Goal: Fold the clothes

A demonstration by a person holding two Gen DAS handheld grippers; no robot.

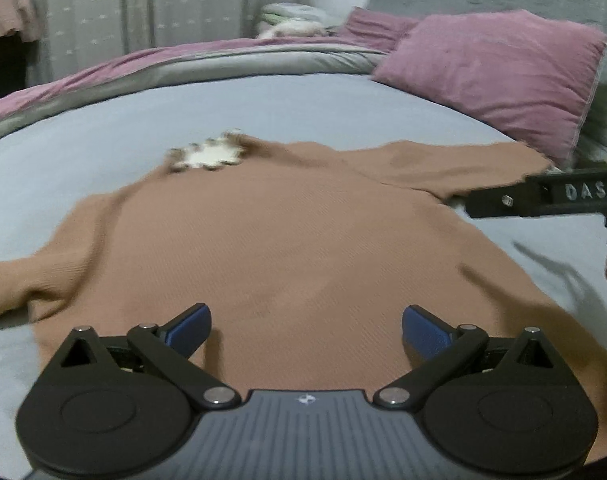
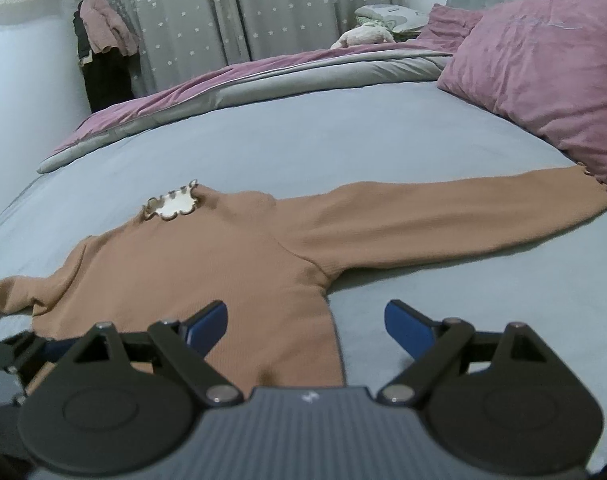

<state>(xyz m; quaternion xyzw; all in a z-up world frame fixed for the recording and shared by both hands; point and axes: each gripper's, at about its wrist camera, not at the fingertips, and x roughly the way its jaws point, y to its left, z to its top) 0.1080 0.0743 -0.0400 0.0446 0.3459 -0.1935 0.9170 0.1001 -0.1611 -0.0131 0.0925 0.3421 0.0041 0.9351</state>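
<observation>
Here we see a wide bed under a pale blue-grey sheet, with a big mauve velvet pillow at its far right. Spread flat on the sheet lies a long-sleeved tan ribbed knit top, sleeves stretched out to both sides, its cream frilled collar pointing away from us. Our left gripper hovers over the top's lower body, jaws wide apart and empty. Our right gripper straddles the top's right side edge, likewise spread wide, gripping nothing.
</observation>
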